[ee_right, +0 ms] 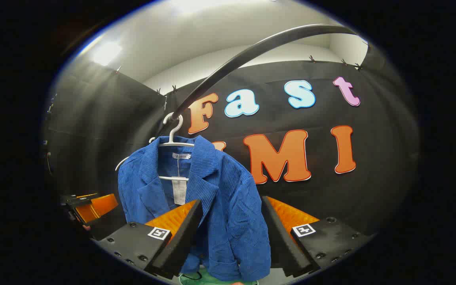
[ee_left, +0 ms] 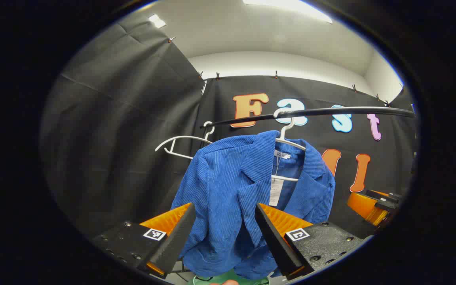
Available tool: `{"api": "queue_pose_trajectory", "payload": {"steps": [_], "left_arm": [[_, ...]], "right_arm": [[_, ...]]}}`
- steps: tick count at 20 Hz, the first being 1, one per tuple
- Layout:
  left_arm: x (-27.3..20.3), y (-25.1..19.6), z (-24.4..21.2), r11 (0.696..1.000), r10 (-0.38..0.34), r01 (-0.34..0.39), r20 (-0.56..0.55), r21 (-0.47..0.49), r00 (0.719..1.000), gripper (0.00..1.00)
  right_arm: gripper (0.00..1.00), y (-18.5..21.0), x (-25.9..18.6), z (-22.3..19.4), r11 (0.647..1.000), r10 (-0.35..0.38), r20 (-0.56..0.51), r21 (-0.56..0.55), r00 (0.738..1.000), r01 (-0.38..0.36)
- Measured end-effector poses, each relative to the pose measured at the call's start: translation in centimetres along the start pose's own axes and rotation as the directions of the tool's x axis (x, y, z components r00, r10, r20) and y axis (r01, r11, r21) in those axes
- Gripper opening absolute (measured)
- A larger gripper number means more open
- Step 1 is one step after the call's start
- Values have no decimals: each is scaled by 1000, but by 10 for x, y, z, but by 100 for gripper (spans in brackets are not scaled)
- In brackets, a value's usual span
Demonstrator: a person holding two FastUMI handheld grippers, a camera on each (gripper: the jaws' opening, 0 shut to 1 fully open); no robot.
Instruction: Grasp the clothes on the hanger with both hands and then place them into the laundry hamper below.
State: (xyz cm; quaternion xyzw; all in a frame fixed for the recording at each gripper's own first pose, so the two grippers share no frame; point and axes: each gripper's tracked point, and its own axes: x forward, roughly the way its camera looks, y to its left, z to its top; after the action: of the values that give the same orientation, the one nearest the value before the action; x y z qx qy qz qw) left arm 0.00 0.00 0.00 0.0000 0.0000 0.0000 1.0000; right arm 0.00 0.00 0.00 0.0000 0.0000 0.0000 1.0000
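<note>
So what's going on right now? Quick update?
Both grippers, left and right, open, each lined up on the blue jacket. Jacket hanging on its white hanger on the rail. Nothing blocking.

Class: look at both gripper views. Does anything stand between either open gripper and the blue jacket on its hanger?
Nothing visible does. The left gripper and right gripper each frame the jacket between open fingers. It hangs on a white hanger from the rail.

I see the blue jacket (ee_left: 236, 198) on a white hanger (ee_left: 287, 134) under the rail (ee_left: 311, 113). My left gripper (ee_left: 222, 241) gapes just before the jacket, an empty hanger (ee_left: 180, 144) left of it.
</note>
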Motion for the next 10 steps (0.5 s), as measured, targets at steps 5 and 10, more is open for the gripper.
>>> {"api": "queue_pose_trajectory", "payload": {"steps": [5,10], "left_arm": [[-9,6,6,1000,20,-20,26,19,999,95],[-29,11,17,999,37,-39,47,34,998,92]], "right_arm": [[97,-7,-8,-5,999,0,-22,50,1000,1],[96,-16,-24,-2,997,-10,-16,76,1000,11]]}}
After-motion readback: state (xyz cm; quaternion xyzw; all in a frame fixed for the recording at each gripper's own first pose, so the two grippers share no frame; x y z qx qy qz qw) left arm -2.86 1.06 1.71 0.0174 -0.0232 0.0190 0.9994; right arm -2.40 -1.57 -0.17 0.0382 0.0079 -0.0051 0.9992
